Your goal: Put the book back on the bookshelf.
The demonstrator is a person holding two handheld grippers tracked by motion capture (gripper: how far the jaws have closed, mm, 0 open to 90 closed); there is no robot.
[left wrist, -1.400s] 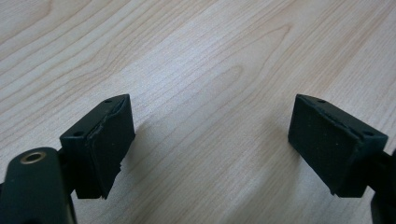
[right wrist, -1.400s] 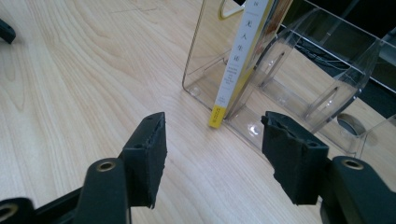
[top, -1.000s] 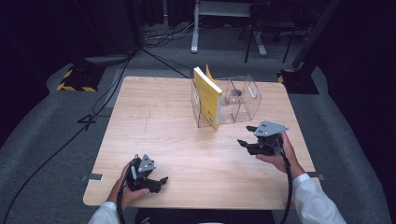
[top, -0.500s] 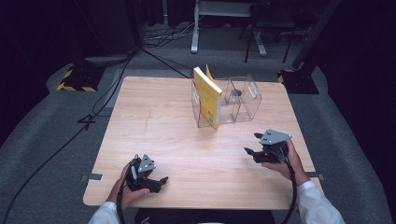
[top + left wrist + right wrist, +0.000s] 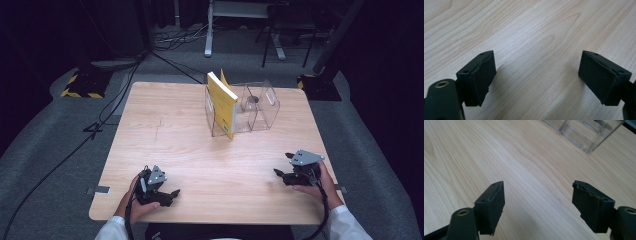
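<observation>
Resting near the front edge of the pale, wood-grained table (image 5: 165, 125), the left gripper (image 5: 167, 196) keeps its blocky black jaws wide over bare wood. The right gripper (image 5: 283, 170) has just been spreading its jaws, nothing between them. A yellow book (image 5: 222, 102) stands upright in the clear plastic rack (image 5: 260, 107), well apart from both.
</observation>
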